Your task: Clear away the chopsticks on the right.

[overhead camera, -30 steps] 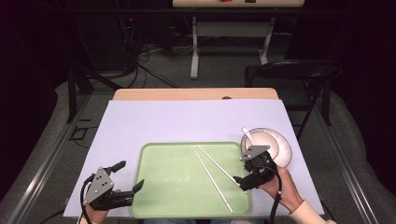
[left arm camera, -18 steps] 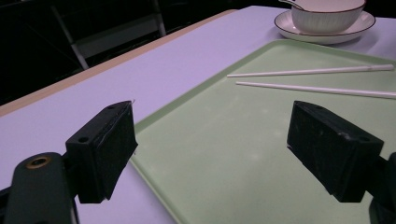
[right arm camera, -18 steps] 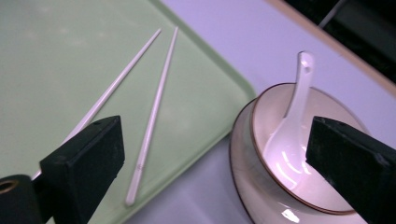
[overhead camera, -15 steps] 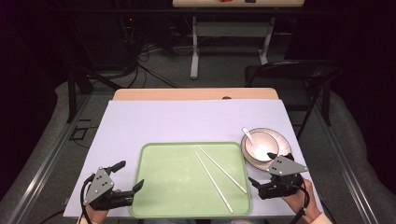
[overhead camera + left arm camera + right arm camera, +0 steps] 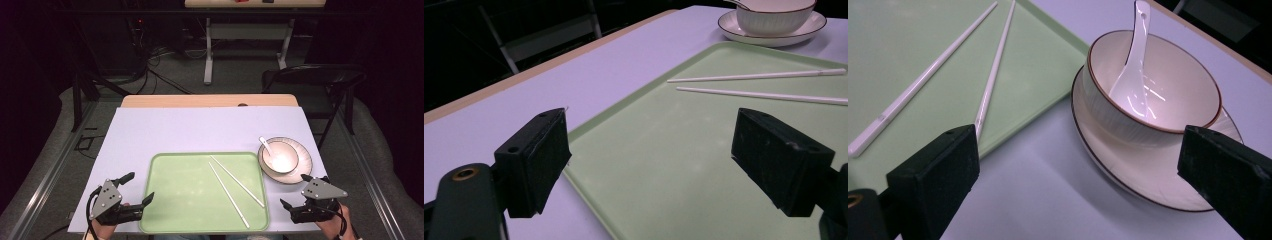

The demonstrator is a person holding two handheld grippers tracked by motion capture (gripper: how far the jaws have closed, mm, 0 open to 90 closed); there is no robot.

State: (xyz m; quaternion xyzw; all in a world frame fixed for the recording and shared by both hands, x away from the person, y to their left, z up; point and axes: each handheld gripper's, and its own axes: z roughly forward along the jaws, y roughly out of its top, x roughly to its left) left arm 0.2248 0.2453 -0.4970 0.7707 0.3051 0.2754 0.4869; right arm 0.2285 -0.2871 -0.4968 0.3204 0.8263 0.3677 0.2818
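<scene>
Left gripper sits at the near-left corner of the green tray, jaws spread wide and empty, one black block-shaped pad over the lavender table cover, the other over the tray's smooth matte floor; a grey three-cornered plate tops its body. Right gripper rests just off the tray's near-right corner, jaws likewise wide apart, gripping nothing, a hand behind it at the table edge. Tray: rectangular, rounded corners, low raised rim, pale green plastic look with a faint sheen. On the tray's right half lie two slim white chopsticks, straight, roughly parallel, running diagonally from mid-tray toward its near-right corner, not touching each other. Just beyond the tray's right rim stands a round cream bowl with a thin brown lip and fine vertical ribbing on its outer wall, seated on a matching shallow saucer with the same dark edge line. A glossy white ceramic spoon leans inside the bowl, handle over the rim on the side farthest from the grippers. From the right gripper view the bowl sits between the jaws' lines, ahead of them and apart.
</scene>
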